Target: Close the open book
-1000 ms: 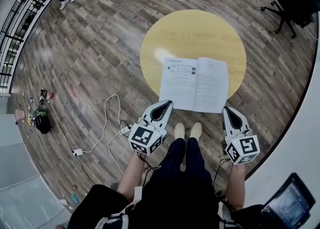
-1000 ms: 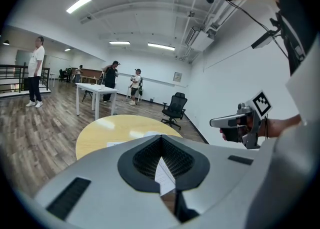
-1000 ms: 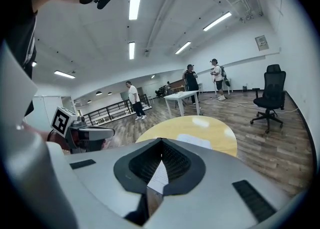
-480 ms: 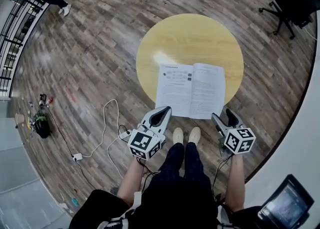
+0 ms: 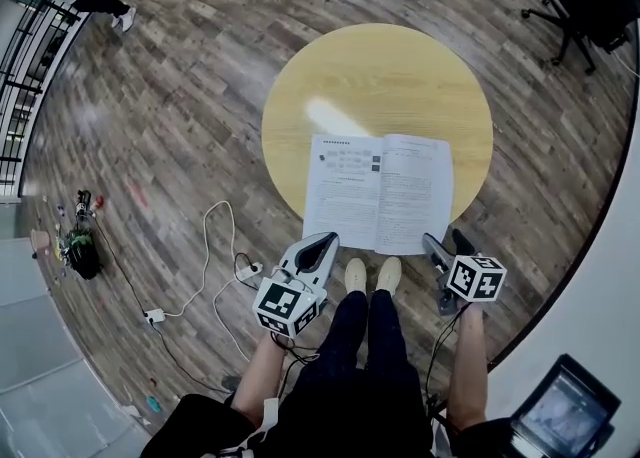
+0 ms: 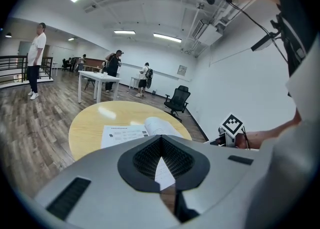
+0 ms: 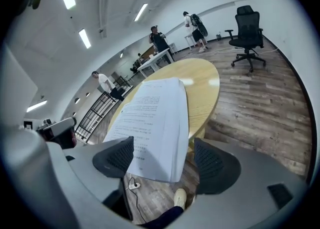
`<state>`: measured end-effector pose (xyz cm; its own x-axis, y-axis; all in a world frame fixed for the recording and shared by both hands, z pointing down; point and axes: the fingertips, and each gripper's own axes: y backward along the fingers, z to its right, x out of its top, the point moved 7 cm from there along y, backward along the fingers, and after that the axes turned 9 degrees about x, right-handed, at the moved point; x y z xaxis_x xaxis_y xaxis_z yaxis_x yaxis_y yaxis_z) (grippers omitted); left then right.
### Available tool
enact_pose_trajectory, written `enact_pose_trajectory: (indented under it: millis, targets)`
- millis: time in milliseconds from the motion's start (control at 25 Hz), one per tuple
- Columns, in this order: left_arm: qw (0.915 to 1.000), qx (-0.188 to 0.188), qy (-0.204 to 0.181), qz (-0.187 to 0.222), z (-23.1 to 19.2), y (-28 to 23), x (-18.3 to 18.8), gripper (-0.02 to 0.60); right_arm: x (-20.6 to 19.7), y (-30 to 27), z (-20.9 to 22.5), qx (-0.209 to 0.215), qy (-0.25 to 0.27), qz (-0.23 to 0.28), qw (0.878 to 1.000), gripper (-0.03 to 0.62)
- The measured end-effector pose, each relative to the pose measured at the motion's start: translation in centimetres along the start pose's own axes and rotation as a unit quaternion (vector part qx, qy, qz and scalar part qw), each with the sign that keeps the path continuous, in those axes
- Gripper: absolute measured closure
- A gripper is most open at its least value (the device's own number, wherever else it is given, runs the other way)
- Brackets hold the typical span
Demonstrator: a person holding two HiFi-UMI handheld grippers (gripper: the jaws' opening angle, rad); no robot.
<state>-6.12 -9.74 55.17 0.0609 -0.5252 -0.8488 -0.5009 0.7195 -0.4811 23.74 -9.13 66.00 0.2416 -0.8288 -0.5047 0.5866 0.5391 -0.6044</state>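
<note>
Right gripper view showed the right tongs (image 7: 162,155) spread wide, their jaws just opened, and between them, unpressed, the near right-hand page edge of the book (image 7: 152,118). The left tongs (image 6: 161,160) were shut and empty. The book lay open at the 6 o'clock rim of the counter (image 5: 380,76), overhanging it. Best, I judged, to slip one jaw under the overhang, pinch the whole right half, and fold it toward 9 o'clock. The page print was too small to read.

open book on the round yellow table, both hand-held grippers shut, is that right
No: only the left hand-held gripper is shut. The right gripper view shows the right hand-held gripper open; its jaws have just been opening, with the open book's corner between them, not gripped.
</note>
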Motion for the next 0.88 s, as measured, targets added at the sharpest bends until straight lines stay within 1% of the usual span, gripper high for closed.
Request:
enact_pose_trajectory:
  millis: [160,400,520,680,720,800,840,880]
  targets:
    - [0.9999,0.001,0.004,-0.012,-0.1,-0.8,-0.7,0.583,-0.7,-1.0,1.3,0.004,-0.018,-0.012,1.000,0.237]
    - [0.9996,0.006,0.008,-0.028,-0.3,-1.8,-1.8,0.583,-1.3,-2.0,2.7,-0.002,-0.025,-0.023,0.999,0.237]
    - [0.9995,0.004,0.008,-0.029,-0.1,-2.2,-1.9,0.583,-1.5,-2.1,2.9,-0.001,-0.028,-0.023,0.999,0.237]
    - [0.9996,0.006,0.009,-0.026,-0.1,-2.0,-1.8,0.583,-1.5,-1.8,2.4,0.014,-0.026,-0.023,0.999,0.241]
    - [0.9996,0.008,0.010,-0.025,-0.2,-1.9,-1.8,0.583,-1.4,-1.7,2.2,0.016,-0.024,-0.023,0.999,0.334]
    - [0.9996,0.009,0.011,-0.023,-0.3,-1.7,-1.7,0.583,-1.2,-1.3,2.1,0.014,-0.019,-0.019,1.000,0.360]
    - [0.9997,0.010,0.012,-0.022,-0.3,-1.7,-1.7,0.583,-1.1,-1.0,2.1,0.012,-0.018,-0.017,1.000,0.389]
    - [0.9997,0.010,0.012,-0.020,-0.3,-1.6,-1.7,0.583,-1.1,-0.7,2.1,0.009,-0.016,-0.014,1.000,0.446]
